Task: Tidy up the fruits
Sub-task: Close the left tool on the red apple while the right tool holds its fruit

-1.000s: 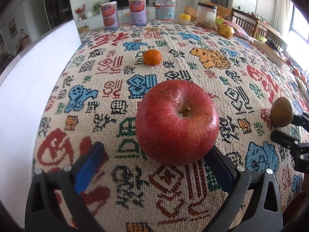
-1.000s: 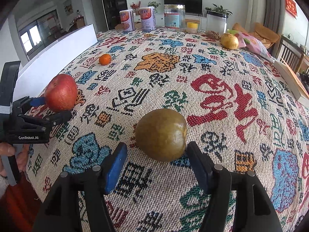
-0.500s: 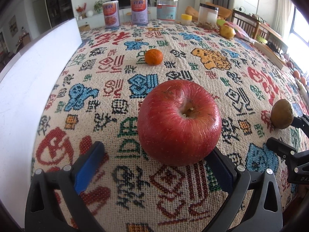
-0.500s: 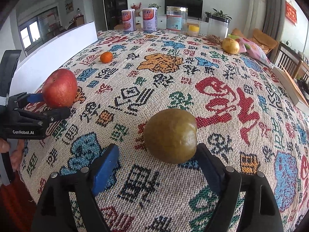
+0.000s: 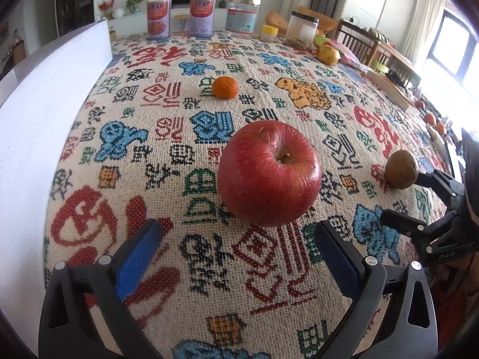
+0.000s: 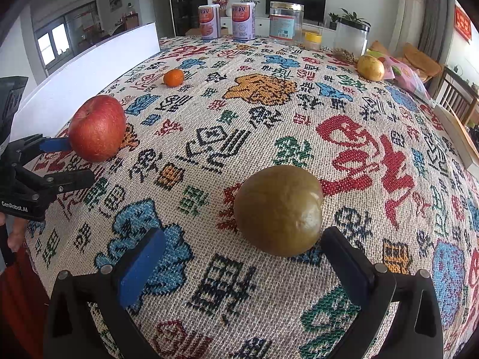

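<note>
A red apple [image 5: 269, 173] rests on the patterned tablecloth just ahead of my open left gripper [image 5: 236, 245], clear of its blue pads. It also shows in the right wrist view [image 6: 97, 128]. A brown-green round fruit [image 6: 280, 209] lies just ahead of my open right gripper [image 6: 242, 257], nearer the right finger. It also shows in the left wrist view [image 5: 401, 169]. A small orange tangerine [image 5: 225, 87] sits farther back. A yellow fruit [image 6: 370, 67] lies at the far right.
A white board [image 5: 45, 113] runs along the table's left side. Two cans [image 6: 209, 26], a clear jar [image 6: 286, 25], a small yellow-lidded jar [image 6: 312, 39] and a black-lidded jar [image 6: 351, 39] stand at the far edge. Snack bags [image 6: 404, 73] lie at the right.
Both grippers have drawn back a little from their fruits. The apple and the brown-green fruit stay on the cloth.
</note>
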The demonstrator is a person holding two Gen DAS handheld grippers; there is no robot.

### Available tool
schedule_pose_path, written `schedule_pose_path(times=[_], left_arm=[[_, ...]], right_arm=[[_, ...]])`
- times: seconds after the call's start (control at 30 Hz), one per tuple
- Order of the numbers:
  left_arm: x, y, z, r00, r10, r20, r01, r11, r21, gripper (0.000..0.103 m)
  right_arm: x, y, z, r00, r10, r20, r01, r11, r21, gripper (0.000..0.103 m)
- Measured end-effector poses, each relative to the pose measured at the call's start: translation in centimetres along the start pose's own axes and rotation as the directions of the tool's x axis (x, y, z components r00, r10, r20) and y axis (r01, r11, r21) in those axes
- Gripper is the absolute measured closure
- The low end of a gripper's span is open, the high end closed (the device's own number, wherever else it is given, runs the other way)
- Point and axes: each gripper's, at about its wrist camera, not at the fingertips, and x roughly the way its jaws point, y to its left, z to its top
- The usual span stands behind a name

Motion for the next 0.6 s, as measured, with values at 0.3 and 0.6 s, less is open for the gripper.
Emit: schedule_pose_path(times=[0.3,0.6], left_arm=[[0.9,-4.8,1.5,0.997,0.078,0.018,-0.079,0.979,0.185,0.001],[1.7,-3.3,2.4,0.996,0.093,0.01,-0.094,0.99,0.109,0.031]], right_arm=[[-2.9,-4.0,0.7,0.981,0.17,0.09,-0.182,0.972,0.149,0.022],[-0.6,-3.4,1.7,0.996,0.081,0.025,-0.084,0.989,0.125,0.053]])
